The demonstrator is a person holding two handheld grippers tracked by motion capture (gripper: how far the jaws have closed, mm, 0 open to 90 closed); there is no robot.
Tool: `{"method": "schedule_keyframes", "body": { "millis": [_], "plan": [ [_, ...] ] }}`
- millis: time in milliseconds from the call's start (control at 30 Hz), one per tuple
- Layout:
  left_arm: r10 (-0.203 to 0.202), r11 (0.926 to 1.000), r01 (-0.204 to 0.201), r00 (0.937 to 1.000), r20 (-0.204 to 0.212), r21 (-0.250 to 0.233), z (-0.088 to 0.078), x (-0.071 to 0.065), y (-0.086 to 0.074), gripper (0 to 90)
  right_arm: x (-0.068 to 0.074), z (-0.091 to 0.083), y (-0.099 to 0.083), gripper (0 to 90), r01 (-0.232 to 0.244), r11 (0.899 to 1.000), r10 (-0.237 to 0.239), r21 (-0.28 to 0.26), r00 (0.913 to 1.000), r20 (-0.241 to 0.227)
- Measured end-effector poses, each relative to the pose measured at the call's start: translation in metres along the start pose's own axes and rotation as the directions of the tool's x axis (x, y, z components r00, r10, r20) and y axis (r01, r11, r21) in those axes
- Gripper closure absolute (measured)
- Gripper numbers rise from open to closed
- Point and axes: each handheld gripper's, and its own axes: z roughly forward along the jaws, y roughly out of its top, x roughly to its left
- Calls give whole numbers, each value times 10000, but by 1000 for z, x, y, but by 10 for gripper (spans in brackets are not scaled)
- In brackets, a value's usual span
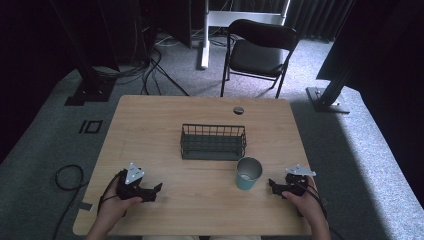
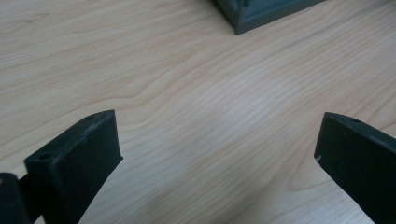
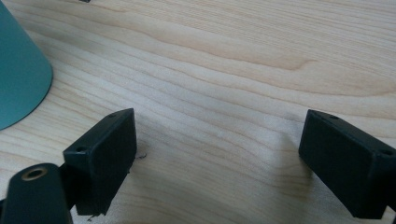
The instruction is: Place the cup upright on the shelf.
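Forearms enter from the near edge; left hand holds the left gripper low over the bench, right hand holds the right gripper near the right edge. Both are matte black, blocky, each topped with a grey three-cornered plate. Left gripper view: jaws spread wide, square-ended pads with small screw holes, nothing between them but pale wood grain; a corner of the wire basket shows at the top as a solid dark-green base rim. Right gripper view: jaws likewise spread wide and empty; smooth teal wall of the cup sits off to the left, apart from the jaw. High view adds what those miss: basket is rectangular, thin wire grid sides, placed at bench centre; teal cup is tapered, upright, open mouth with pale inside, just beside the basket's near right corner and between basket and right gripper. Bench is light laminate wood, rounded corners, a round cable grommet near the far edge. Bare surface left of the basket and along the near edge. Beyond: grey carpet, black folding chair, loose cables.
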Motion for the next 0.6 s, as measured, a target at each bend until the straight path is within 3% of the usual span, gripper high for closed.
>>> {"method": "schedule_keyframes", "body": {
  "millis": [333, 600],
  "plan": [
    [501, 9986, -489, 9965, 676, -202, 9, -19, 12, 15, 0, 0, 0, 108, -3, 10000, 3, -1, 10000, -2],
    [1013, 9944, -970, 9877, 1190, -409, 15, -36, 24, 15, 0, 0, 0, 109, -1, 10000, 1, -1, 10000, 0]
  ]
}}
